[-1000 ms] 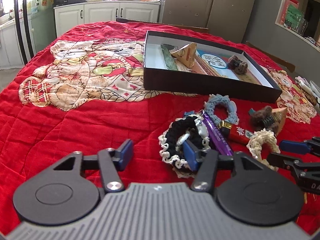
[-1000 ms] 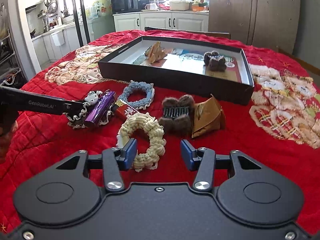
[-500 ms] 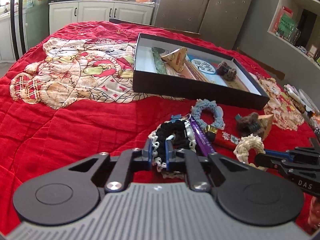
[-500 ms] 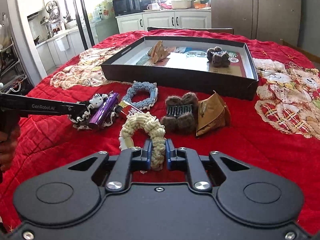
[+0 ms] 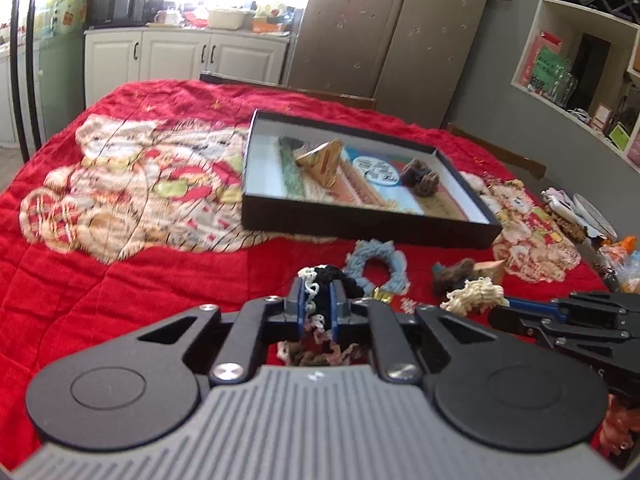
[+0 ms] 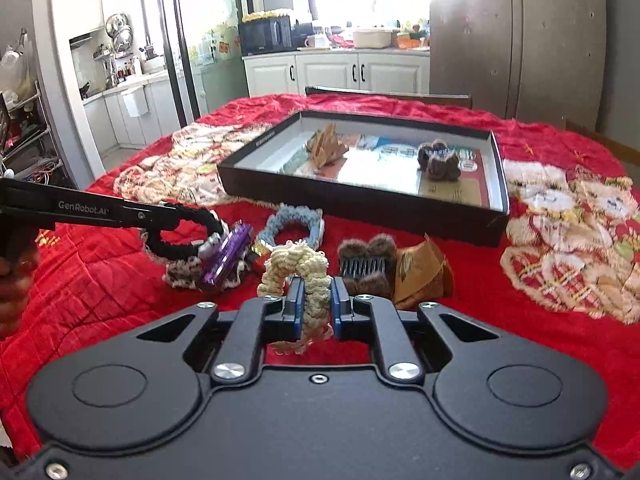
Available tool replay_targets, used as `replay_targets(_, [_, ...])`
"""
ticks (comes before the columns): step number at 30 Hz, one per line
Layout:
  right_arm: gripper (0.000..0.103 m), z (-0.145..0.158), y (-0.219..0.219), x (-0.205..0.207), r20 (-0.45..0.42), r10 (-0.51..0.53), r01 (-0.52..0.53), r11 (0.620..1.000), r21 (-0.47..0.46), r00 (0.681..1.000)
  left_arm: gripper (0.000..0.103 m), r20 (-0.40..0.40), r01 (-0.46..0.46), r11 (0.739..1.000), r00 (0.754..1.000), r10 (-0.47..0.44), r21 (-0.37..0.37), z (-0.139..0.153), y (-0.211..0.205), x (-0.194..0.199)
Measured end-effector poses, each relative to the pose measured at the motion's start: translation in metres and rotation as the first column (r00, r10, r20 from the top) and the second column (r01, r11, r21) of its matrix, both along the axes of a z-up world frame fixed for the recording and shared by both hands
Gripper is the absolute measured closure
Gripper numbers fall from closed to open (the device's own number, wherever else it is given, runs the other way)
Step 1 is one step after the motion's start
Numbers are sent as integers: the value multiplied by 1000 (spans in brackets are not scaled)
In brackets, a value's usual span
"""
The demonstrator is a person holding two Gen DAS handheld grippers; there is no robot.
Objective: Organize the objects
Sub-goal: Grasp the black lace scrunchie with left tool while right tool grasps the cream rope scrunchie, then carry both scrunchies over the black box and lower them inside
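Scrunchies are what I have in both claws. My left gripper (image 5: 318,300) is squeezed tight on the black scrunchie (image 5: 320,280) with the lacy white edge, and its loop hangs down between the pads. My right gripper (image 6: 316,300) is pinched on the cream scrunchie (image 6: 298,266), which arches up above the blue pads. In the right view I can see the black scrunchie lifted off the red blanket (image 6: 100,280), with a purple tube (image 6: 228,254) leaning on it.

A bit farther out on the blanket lie a blue scrunchie (image 6: 294,224), a furry brown hair claw (image 6: 366,264) and a brown paper packet (image 6: 420,270) touching it.

Behind them sits the black tray (image 6: 360,204). Inside it are another brown packet (image 6: 326,146) and another furry brown clip (image 6: 438,160).

Far back are white cupboards (image 6: 332,74) and a microwave (image 6: 266,34).
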State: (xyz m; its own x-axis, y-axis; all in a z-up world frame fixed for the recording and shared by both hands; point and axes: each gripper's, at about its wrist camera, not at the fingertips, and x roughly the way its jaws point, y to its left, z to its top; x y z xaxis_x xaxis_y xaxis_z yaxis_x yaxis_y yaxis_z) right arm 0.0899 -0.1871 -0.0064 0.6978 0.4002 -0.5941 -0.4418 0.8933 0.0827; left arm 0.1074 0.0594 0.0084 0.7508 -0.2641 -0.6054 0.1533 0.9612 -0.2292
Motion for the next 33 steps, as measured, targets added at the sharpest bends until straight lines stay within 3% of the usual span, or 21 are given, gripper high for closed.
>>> replay_targets(9, [90, 29, -7, 15, 80, -16, 16, 1000, -2, 997, 89, 68, 52, 999, 996, -52, 3, 24, -16, 16])
replay_targets(19, [90, 49, -10, 58, 149, -64, 67, 997, -21, 987, 89, 99, 61, 998, 993, -62, 8, 31, -36, 71])
replay_targets(33, [90, 26, -3, 152, 76, -133, 134, 991, -9, 988, 88, 106, 24, 998, 994, -30, 61, 18, -70, 146])
